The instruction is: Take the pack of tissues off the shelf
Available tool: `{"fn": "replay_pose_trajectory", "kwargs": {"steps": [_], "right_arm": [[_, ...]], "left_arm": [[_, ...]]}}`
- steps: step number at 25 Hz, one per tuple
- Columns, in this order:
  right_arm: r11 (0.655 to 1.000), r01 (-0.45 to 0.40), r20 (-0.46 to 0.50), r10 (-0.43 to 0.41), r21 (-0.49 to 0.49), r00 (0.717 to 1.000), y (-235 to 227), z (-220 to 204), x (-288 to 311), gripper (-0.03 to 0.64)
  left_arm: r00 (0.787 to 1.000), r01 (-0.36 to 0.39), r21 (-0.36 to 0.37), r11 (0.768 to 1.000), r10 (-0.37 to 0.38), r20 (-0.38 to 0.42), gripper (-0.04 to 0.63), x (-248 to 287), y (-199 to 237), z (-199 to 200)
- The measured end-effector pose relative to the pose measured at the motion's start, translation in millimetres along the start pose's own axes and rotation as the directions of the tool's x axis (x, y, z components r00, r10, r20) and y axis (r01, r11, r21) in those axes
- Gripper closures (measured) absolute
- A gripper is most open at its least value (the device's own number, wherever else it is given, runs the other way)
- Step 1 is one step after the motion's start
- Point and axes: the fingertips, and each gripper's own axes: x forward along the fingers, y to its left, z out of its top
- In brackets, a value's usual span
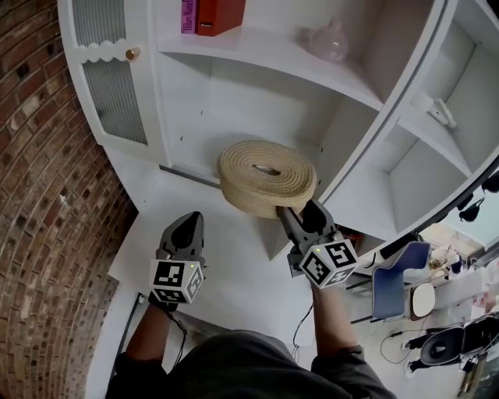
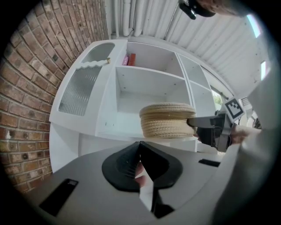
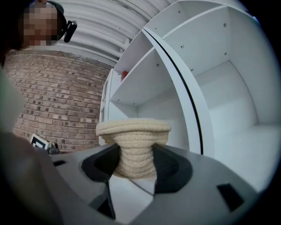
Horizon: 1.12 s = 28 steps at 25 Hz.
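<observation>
Right hand-held gripper (image 3: 135, 153) clamps rope-covered tissue pack (image 1: 267, 178) (tissues hidden); shelf (image 1: 265, 51) cropped.

- Coiled rope tissue holder (image 1: 267, 176): cream, ribbed in stitched rings.
- Shelf unit (image 1: 257, 86): plain white.
- Wall (image 1: 39, 195), left: red-brown brick, pale mortar lines.
- Box (image 1: 222, 14), far upper shelf: red.

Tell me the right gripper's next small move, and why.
Probably draw the right gripper back toward you, keeping its grip. Its pads already squeeze the woven tissue holder, which sits over the front edge of the white shelf.
</observation>
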Motion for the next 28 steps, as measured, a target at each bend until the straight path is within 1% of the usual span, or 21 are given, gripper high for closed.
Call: {"fn": "replay_pose_trajectory", "kwargs": {"steps": [7, 9, 12, 14, 16, 19, 21, 22, 23, 24, 25, 26, 27, 28], "right_arm": [[1.000, 0.005, -0.004, -0.005, -0.002, 1.000, -1, -5, 1, 0.376], [1.000, 0.017, -0.010, -0.017, 0.000, 1.000, -2, -5, 6, 0.374], [0.998, 0.057, -0.029, -0.057, 0.004, 0.998, -7, -5, 20, 0.371], [0.996, 0.082, -0.056, -0.083, -0.019, 0.995, -8, -9, 32, 0.366], [0.994, 0.101, -0.083, -0.104, -0.040, 0.991, -9, -16, 39, 0.345], [0.992, 0.107, -0.106, -0.113, -0.062, 0.988, -9, -18, 43, 0.328], [0.989, 0.105, -0.137, -0.120, -0.107, 0.983, -8, -19, 39, 0.321], [0.983, 0.108, -0.156, -0.131, -0.151, 0.979, -6, -20, 34, 0.321], [0.971, 0.112, -0.168, -0.149, -0.209, 0.974, -4, -21, 29, 0.321], [0.952, 0.119, -0.165, -0.170, -0.281, 0.971, -2, -19, 24, 0.321], [0.923, 0.129, -0.147, -0.193, -0.363, 0.970, 1, -14, 20, 0.321], [0.882, 0.139, -0.123, -0.216, -0.451, 0.969, 5, -7, 17, 0.321], [0.830, 0.143, -0.106, -0.235, -0.539, 0.966, 8, 0, 15, 0.321], [0.770, 0.137, -0.099, -0.252, -0.623, 0.963, 12, 6, 15, 0.321]], "left_arm": [[1.000, 0.001, 0.005, 1.000, -0.001, 0.004, 0.591, 9, -1, 4], [1.000, 0.001, 0.004, 1.000, -0.001, -0.010, 0.591, 9, -3, -3], [1.000, 0.000, 0.001, 1.000, 0.000, -0.027, 0.591, 11, -5, -10], [0.999, -0.002, -0.002, 1.000, 0.002, -0.032, 0.591, 12, -5, -13], [0.999, -0.002, -0.001, 1.000, 0.002, -0.037, 0.591, 11, -6, -15], [0.999, -0.012, -0.001, 1.000, 0.012, -0.046, 0.591, 8, -1, -19], [0.998, -0.024, -0.009, 1.000, 0.023, -0.051, 0.591, 5, 4, -22], [0.998, -0.027, -0.011, 1.000, 0.027, -0.053, 0.591, 3, 6, -23], [0.998, -0.029, -0.012, 1.000, 0.028, -0.054, 0.591, 2, 7, -24], [0.998, -0.029, -0.012, 1.000, 0.029, -0.055, 0.591, 1, 8, -25], [0.998, -0.030, -0.011, 0.999, 0.029, -0.057, 0.591, 1, 10, -26], [0.998, -0.030, -0.012, 0.999, 0.029, -0.058, 0.591, 0, 11, -27], [0.998, -0.030, -0.014, 0.999, 0.029, -0.059, 0.591, -1, 11, -28], [0.998, -0.029, -0.016, 0.999, 0.028, -0.061, 0.591, -1, 12, -29]]}}
